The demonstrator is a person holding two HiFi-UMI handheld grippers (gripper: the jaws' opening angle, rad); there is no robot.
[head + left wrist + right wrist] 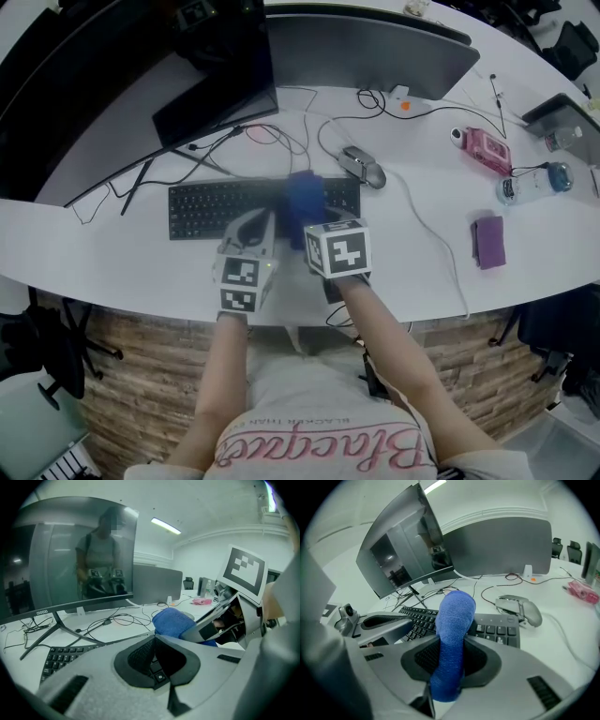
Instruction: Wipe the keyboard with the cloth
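Note:
The black keyboard lies on the white desk in front of me. My right gripper is shut on a rolled blue cloth, which hangs over the keyboard's right half. In the right gripper view the cloth rises upright from between the jaws of this gripper, with the keyboard behind it. My left gripper sits just left of the cloth, over the keyboard's front edge. The left gripper view shows its jaws shut and empty, the keys at the left, and the cloth just ahead.
A grey mouse lies behind the keyboard's right end. Two monitors and tangled cables fill the back of the desk. A purple cloth, a bottle and a pink object sit at the right. The desk's front edge is close.

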